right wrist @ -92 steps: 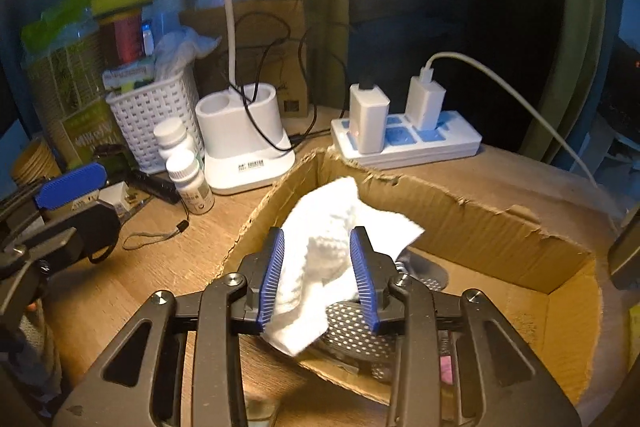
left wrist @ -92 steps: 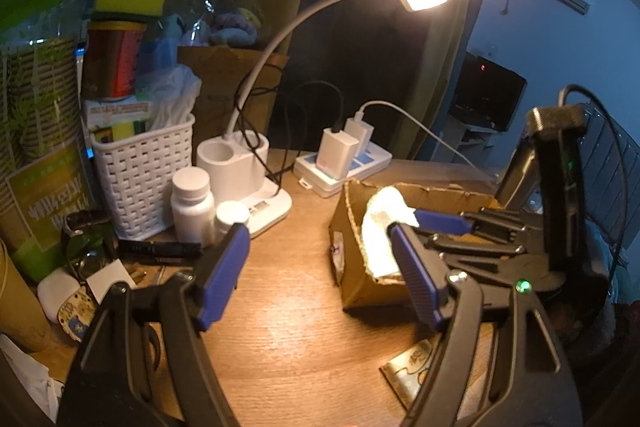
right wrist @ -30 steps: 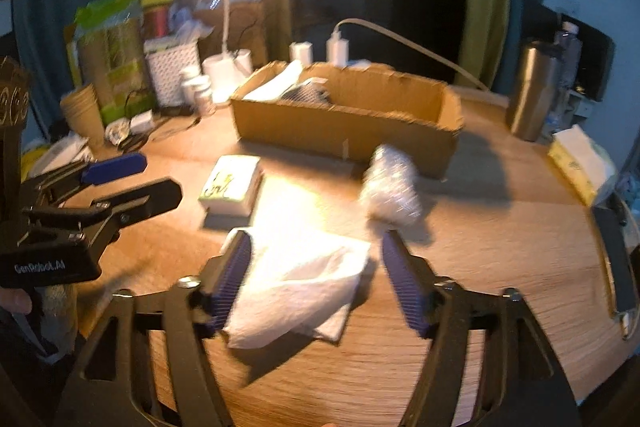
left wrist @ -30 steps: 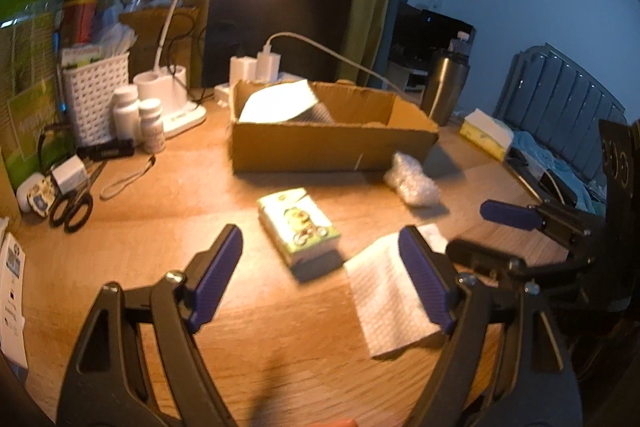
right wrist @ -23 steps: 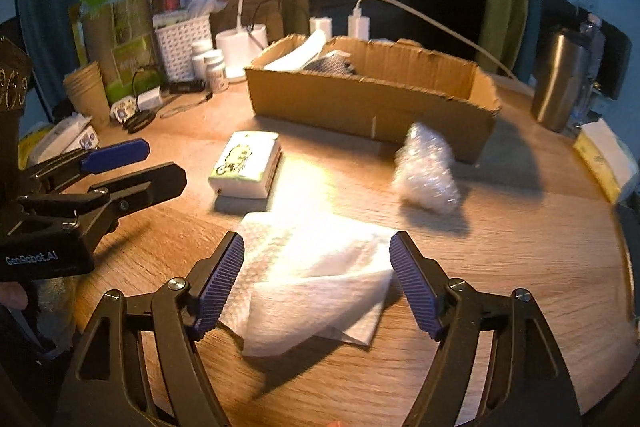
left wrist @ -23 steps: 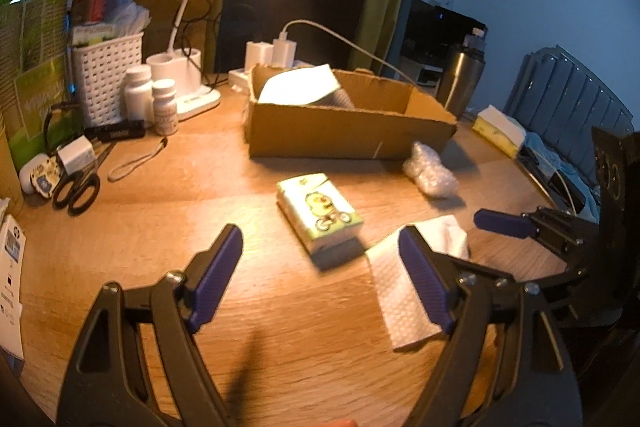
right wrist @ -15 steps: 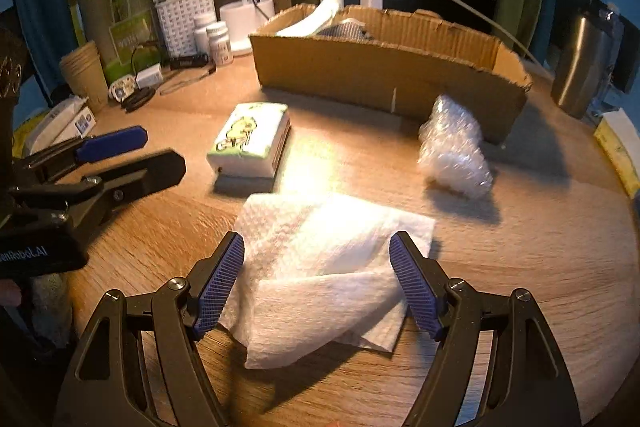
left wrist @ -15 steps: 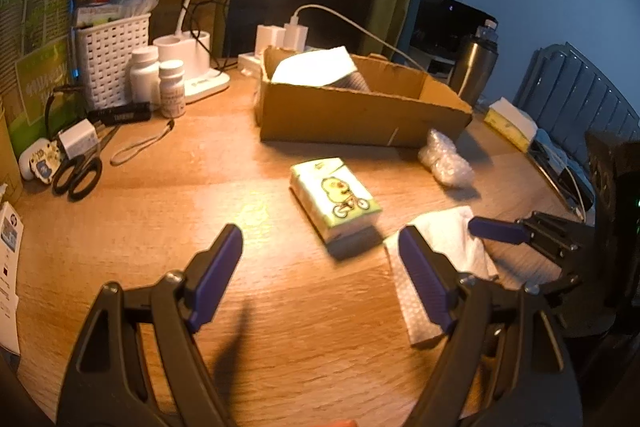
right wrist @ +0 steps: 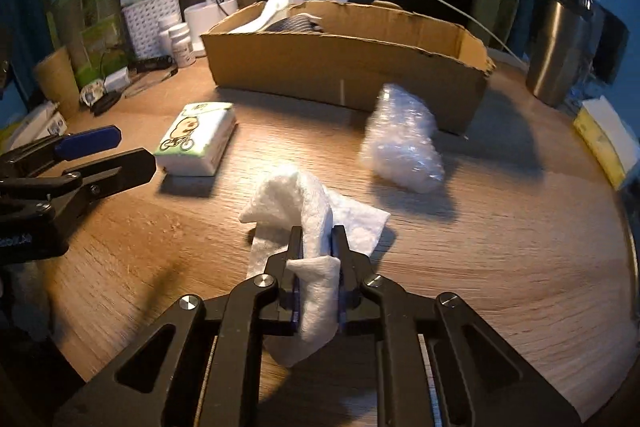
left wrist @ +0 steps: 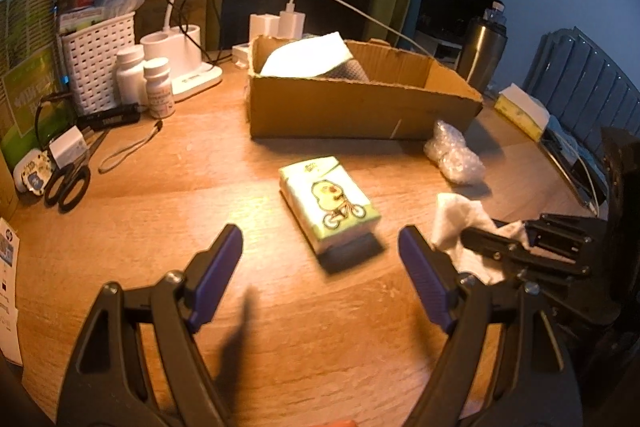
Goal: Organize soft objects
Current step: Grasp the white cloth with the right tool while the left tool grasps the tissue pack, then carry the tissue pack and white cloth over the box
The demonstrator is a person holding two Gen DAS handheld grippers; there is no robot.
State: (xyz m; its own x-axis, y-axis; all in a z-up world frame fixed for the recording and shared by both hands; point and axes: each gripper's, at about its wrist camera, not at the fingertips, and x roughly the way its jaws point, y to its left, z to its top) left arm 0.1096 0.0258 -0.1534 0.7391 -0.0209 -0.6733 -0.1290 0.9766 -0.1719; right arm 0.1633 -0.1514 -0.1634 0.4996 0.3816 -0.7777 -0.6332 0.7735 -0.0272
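Note:
My right gripper [right wrist: 316, 235] is closing on a white paper towel [right wrist: 296, 195] on the wooden table; its pads pinch a bunched fold, and the rest of the sheet trails on the wood. A green-printed tissue pack [right wrist: 196, 137] lies to its left and a wad of bubble wrap [right wrist: 400, 143] ahead of it on the right. Behind stands an open cardboard box [right wrist: 340, 63] holding another white towel and a grey mesh item. My left gripper [left wrist: 320, 237] hovers open and empty just short of the tissue pack [left wrist: 328, 201], with the right gripper [left wrist: 470, 237] and its towel [left wrist: 456, 215] at its right.
At the back left stand a lamp base [left wrist: 176, 55], a white basket [left wrist: 98, 59], two pill bottles [left wrist: 158, 87] and scissors [left wrist: 66, 187]. A power strip [left wrist: 276, 25] sits behind the box. A steel tumbler [right wrist: 560, 51] and a yellow tissue box [right wrist: 604, 135] are at the right.
The right jaws have closed from wide open onto the paper towel, bunching it upward. Both grippers have sunk closer to the table, and the tissue pack now sits nearer the left gripper.

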